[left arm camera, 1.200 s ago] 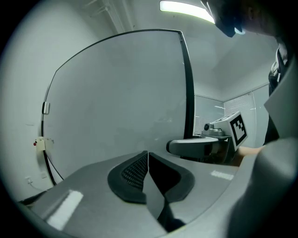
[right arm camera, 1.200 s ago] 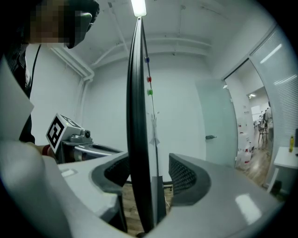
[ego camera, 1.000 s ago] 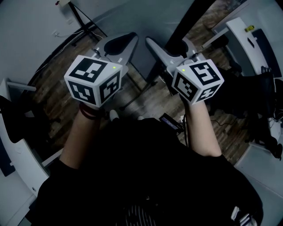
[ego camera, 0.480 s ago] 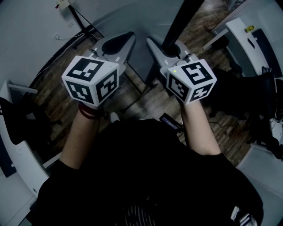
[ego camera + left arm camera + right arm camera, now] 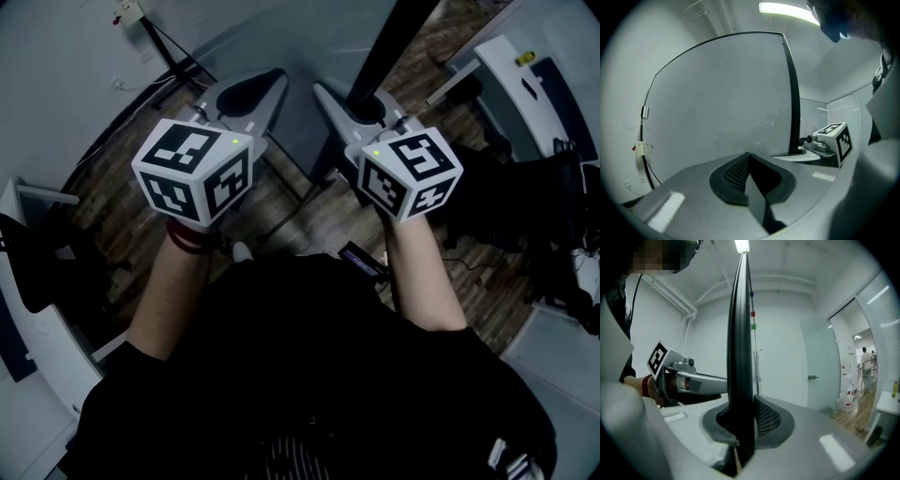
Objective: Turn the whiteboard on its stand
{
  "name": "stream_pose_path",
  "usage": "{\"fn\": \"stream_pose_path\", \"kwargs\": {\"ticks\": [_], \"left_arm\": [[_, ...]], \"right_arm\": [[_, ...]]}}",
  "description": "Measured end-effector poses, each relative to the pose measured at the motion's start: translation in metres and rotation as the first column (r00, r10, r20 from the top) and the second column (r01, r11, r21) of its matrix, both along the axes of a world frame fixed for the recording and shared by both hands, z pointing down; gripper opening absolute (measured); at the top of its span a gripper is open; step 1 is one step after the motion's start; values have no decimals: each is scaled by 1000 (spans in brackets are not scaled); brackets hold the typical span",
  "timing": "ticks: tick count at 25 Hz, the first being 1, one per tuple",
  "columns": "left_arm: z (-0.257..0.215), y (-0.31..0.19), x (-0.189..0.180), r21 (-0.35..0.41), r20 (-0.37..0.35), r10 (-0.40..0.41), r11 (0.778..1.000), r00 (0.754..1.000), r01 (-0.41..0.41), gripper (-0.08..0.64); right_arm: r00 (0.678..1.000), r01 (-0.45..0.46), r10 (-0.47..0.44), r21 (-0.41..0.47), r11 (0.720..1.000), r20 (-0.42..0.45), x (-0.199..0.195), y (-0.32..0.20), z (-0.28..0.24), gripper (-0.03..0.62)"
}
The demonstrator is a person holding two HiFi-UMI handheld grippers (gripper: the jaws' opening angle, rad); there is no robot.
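Note:
The whiteboard (image 5: 717,103) is a large pale panel in a thin black frame (image 5: 740,357), and it fills the left gripper view. In the head view it rises in front of me, its black edge (image 5: 384,42) slanting up to the right. My right gripper (image 5: 361,108) is shut on that edge, and in its own view the frame stands pinched between the two pads (image 5: 766,420). My left gripper (image 5: 267,89) hovers in front of the board's face with its jaws together and nothing between them (image 5: 750,157).
The board's stand legs (image 5: 281,211) spread over a wooden floor beneath the grippers. A white desk (image 5: 516,66) stands at the right and white furniture (image 5: 37,328) at the left. A black tripod (image 5: 173,52) leans by the wall. Beyond the board are a door (image 5: 818,366) and a distant person (image 5: 867,364).
The right gripper's jaws have come together on the whiteboard's black edge, and the gripper has shifted a little to the left. The left gripper has stayed almost in place.

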State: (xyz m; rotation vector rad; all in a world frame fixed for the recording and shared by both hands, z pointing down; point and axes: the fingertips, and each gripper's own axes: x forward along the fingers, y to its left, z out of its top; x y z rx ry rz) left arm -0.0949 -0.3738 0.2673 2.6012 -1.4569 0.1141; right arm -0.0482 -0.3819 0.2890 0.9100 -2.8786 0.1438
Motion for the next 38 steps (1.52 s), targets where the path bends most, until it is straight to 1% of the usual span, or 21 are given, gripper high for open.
{"fn": "stream_pose_path", "kwargs": {"ticks": [5, 10, 16, 20, 24, 29, 33, 38], "left_arm": [[-1, 0, 4, -1, 5, 12, 1000, 1000, -12, -5], [1, 1, 19, -3, 16, 31, 1000, 999, -31, -5], [2, 8, 35, -1, 11, 39, 999, 999, -39, -5], [19, 12, 50, -41, 18, 20, 999, 1000, -19, -5], [40, 26, 46, -93, 1, -21, 995, 1000, 21, -5], [48, 47, 40, -115, -17, -44, 992, 999, 42, -5], [45, 54, 35, -108, -24, -28, 994, 999, 25, -5], [30, 63, 24, -73, -41, -13, 997, 999, 10, -5]], "right_arm": [[999, -36, 36, -7, 999, 3, 19, -7, 0, 51], [997, -81, 82, -27, 996, 13, 54, -19, 1, 52], [998, -63, 63, -34, 997, 2, 83, -27, 1, 54], [999, -52, 52, -44, 998, 8, 99, -26, 0, 52], [998, -57, 58, -36, 998, 4, 103, -18, 0, 52], [997, -74, 74, -31, 997, -10, 105, 1, 0, 52], [996, -87, 86, -38, 995, -18, 103, 20, 1, 52], [995, -95, 94, -54, 994, -17, 90, 58, 0, 52]]}}
